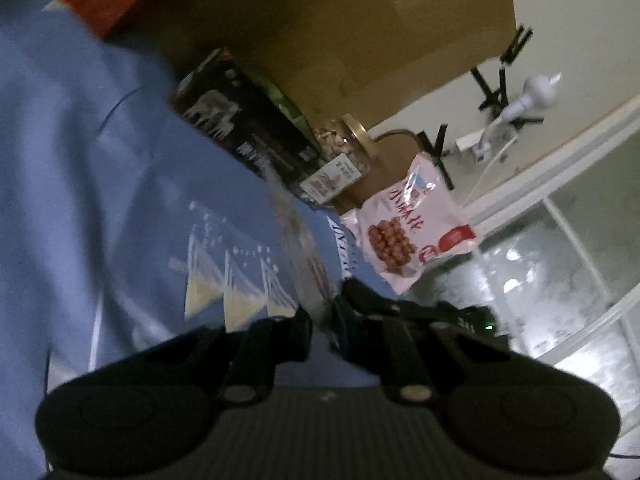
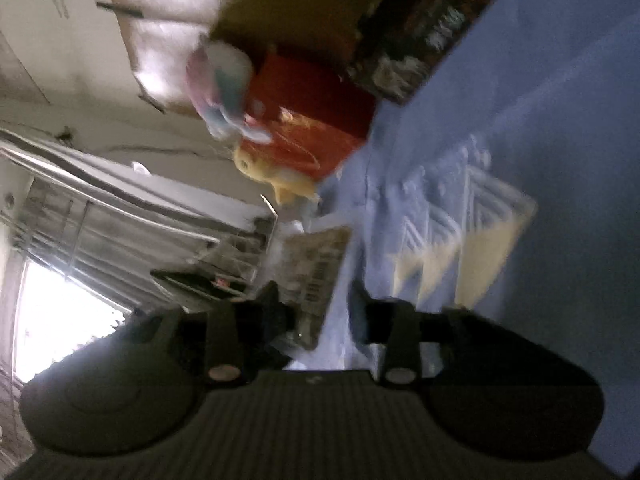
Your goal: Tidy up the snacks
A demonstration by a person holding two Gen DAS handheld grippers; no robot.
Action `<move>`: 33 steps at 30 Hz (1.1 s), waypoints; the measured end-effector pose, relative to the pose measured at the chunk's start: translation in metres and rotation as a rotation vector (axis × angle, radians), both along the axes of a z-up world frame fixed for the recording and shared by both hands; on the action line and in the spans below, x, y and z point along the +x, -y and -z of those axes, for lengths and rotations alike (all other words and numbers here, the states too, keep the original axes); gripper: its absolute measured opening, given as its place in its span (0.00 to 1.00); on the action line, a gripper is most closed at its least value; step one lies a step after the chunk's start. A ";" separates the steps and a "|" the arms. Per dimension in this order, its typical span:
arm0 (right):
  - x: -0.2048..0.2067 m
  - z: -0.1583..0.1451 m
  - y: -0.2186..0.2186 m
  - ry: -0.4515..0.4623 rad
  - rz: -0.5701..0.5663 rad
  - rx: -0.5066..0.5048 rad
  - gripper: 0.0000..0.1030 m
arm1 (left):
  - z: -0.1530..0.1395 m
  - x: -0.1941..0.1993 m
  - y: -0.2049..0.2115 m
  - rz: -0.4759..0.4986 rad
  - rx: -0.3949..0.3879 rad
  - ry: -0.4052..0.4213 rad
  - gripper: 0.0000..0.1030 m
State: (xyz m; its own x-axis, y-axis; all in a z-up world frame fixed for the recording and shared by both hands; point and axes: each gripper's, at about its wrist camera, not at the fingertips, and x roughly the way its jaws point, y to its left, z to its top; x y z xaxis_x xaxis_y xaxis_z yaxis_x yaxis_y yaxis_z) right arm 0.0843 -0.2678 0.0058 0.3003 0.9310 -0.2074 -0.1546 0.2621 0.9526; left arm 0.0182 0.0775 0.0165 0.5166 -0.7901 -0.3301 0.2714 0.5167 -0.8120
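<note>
Your left gripper (image 1: pixel 320 320) pinches a thin clear snack packet (image 1: pixel 298 240) edge-on, jaws nearly closed. Your right gripper (image 2: pixel 316 308) looks half-open beside a blurred packet (image 2: pixel 316 272); whether it holds it, I cannot tell. By the brown cardboard box (image 1: pixel 340 20), the black carton (image 1: pixel 244 120), nut jar (image 1: pixel 344 140) and pink puffed-snack bag (image 1: pixel 408 228) look unsorted.

both claws, left claw (image 1: pixel 320 326) and right claw (image 2: pixel 316 312), clamp shut.

In the left wrist view, the dark box (image 1: pixel 244 120) lies on the cloth (image 1: pixel 80 200), in front of the cardboard box (image 1: pixel 340 20). The jar (image 1: pixel 344 144) lies on its side just right of the dark box, against the cardboard box. The snack packet (image 1: pixel 412 232) sits right of the jar, at the cloth's edge. A thin clear bag (image 1: pixel 304 256) stands edge-on between the left gripper (image 1: pixel 320 328) fingers. In the right wrist view, a flat packet (image 2: pixel 316 272) sits between the right gripper (image 2: pixel 316 312) fingers.
</note>
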 end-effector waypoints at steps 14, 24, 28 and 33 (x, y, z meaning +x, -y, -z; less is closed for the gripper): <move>0.135 -0.063 0.004 0.334 0.263 -0.221 0.16 | -0.066 0.185 0.077 -0.144 0.571 0.272 0.70; 0.148 -0.046 -0.034 0.552 0.439 -0.629 0.34 | -0.040 0.162 0.076 -0.406 0.768 0.308 0.78; 0.112 -0.049 -0.026 0.558 0.454 -0.621 0.40 | -0.028 0.119 0.070 -0.397 0.730 0.264 0.78; 0.062 -0.041 -0.031 0.512 0.377 -0.636 0.40 | -0.004 0.070 0.067 -0.405 0.728 0.171 0.78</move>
